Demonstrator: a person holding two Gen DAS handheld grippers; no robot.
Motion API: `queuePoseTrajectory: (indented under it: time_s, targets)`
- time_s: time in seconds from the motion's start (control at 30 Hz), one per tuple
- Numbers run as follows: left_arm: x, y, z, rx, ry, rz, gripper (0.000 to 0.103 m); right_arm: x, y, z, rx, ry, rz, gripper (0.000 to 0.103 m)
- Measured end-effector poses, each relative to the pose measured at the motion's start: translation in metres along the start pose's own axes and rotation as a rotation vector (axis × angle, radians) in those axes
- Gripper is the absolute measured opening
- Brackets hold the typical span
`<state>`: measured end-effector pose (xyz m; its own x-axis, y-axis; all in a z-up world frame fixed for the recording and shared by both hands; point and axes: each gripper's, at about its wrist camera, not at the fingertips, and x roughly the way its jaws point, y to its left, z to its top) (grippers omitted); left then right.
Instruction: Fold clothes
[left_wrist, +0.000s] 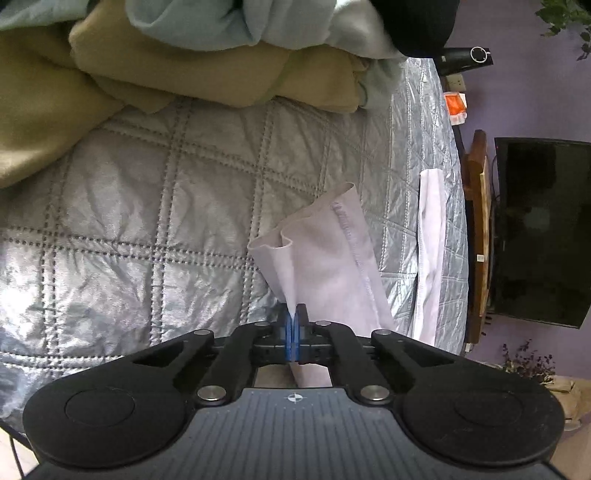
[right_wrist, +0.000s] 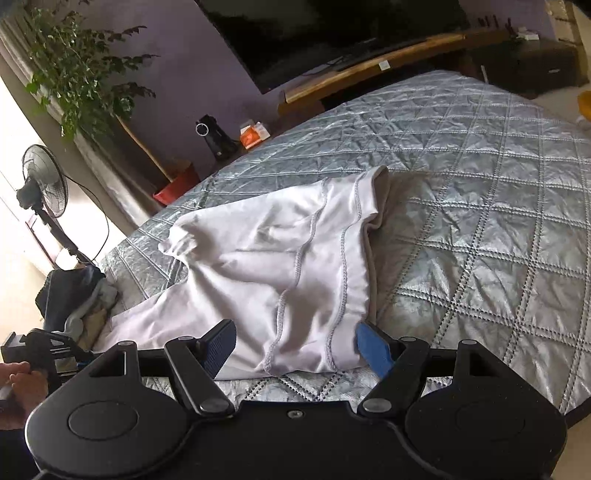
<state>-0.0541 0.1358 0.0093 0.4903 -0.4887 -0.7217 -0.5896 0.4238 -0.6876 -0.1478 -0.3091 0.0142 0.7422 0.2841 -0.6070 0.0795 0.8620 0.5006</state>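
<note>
Garment (right_wrist: 280, 266) on bed (right_wrist: 480, 206); left tongs (left_wrist: 294, 317) pinch it.

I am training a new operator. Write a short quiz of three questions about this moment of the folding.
1. True or false: the left gripper is shut on the white garment.
2. The right gripper is: A) open, B) shut on cloth, C) out of view.
3. What kind of cover lies under the garment?

Key: 1 true; 2 A; 3 a silver quilted bedspread.
</note>
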Motion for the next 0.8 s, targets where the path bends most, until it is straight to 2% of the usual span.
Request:
queuePoseTrajectory:
  time_s: [0.13,0.17,0.23,0.33,0.6,0.7,0.8]
  targets:
    - [-0.001,-0.004,0.001,0.021,-0.006,0.002,0.001,-0.003,-0.001,-0.004,0.009,-0.007,0.035,0.073]
    - [-0.002,-0.006,0.001,0.028,-0.007,0.003,0.001,-0.003,0.003,-0.005,-0.021,0.0,0.037,0.076]
    - [-0.001,-0.007,0.001,0.034,-0.008,0.003,0.001,-0.001,0.012,-0.008,-0.117,0.031,0.033,0.076]
    - [0.0,-0.01,0.002,0.042,-0.01,0.003,0.001,0.001,0.018,-0.01,-0.186,0.052,0.037,0.076]
    - [0.004,-0.016,0.003,0.067,-0.014,0.016,0.001,0.0,-0.003,-0.014,-0.155,0.009,-0.027,0.074]
    - [0.006,-0.019,0.002,0.079,-0.016,0.023,0.001,0.0,-0.004,-0.018,-0.18,-0.002,-0.024,0.072]
    - [0.007,-0.019,0.002,0.081,-0.016,0.031,0.001,0.001,-0.006,-0.017,-0.204,-0.014,-0.024,0.058]
